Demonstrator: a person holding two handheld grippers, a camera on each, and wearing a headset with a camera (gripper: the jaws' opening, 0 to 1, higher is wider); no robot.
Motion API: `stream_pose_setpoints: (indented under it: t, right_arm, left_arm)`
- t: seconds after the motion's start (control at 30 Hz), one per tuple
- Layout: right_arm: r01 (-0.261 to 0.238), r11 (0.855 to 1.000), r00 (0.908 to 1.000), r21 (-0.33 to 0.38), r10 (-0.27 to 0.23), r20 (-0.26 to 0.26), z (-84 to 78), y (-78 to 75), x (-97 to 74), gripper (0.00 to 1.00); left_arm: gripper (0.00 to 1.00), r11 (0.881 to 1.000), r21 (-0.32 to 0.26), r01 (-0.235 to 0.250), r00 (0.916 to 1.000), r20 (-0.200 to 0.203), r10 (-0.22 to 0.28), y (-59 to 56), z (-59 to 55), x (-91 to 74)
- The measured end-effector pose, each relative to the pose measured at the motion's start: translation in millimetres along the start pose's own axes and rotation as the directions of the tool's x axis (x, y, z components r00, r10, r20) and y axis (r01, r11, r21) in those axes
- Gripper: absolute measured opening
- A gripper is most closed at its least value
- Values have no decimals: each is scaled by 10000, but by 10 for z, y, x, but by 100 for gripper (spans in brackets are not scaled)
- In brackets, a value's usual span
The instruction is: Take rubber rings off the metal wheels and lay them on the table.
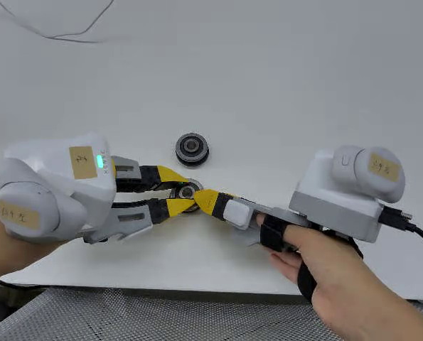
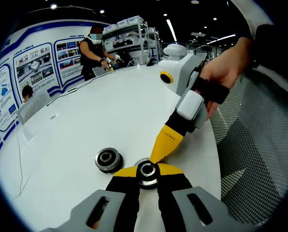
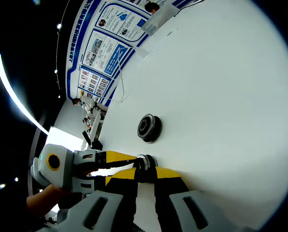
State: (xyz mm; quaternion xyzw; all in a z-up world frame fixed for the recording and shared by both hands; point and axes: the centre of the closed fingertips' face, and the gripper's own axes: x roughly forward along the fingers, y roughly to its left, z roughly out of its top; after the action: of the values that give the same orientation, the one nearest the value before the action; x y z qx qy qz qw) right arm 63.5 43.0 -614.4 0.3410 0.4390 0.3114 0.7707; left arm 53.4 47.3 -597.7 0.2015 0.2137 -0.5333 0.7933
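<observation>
Thin dark cable [image 1: 62, 38] looped far off, top left in head view. Grey mesh fabric [image 1: 126, 316] along near edge, seen too at right in left gripper view. Blue-and-white wall posters [image 2: 32, 63] at back left. Metal shelving rack with pale boxes [image 2: 134, 34] behind. Standing person in dark top [image 2: 93, 53] beside rack. Bright ceiling strip lights [image 2: 172, 30] overhead.

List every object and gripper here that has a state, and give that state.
held wheel: clamped by both grippers; ring hard to tell
loose wheel: lying flat on table, black ring on, untouched
left gripper: shut on held wheel
right gripper: shut on held wheel
</observation>
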Motion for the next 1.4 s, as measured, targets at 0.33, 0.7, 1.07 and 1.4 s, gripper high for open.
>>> stream_pose_setpoints:
  t: [0.33, 0.7, 1.07, 1.4]
  right_arm:
    - [-193, 9996, 9998, 227, 191, 88, -1, 37, -7, 19]
    - [-247, 9996, 9996, 141, 246, 100, -4, 63, 6, 23]
    - [-401, 9991, 9991, 119, 400, 115, -4, 111, -2, 25]
    - [-362, 9993, 9993, -61, 362, 62, -7, 113, -10, 25]
  left_arm:
    - [13, 10000, 33, 48, 10000, 52, -48, 9, -31, -13]
    - [13, 9998, 69, 190, 9998, 116, -191, 9, -27, -11]
    - [13, 9997, 84, 222, 9997, 40, -222, 10, -20, -5]
    - [13, 9997, 97, 223, 9997, 19, -223, 10, -15, 0]
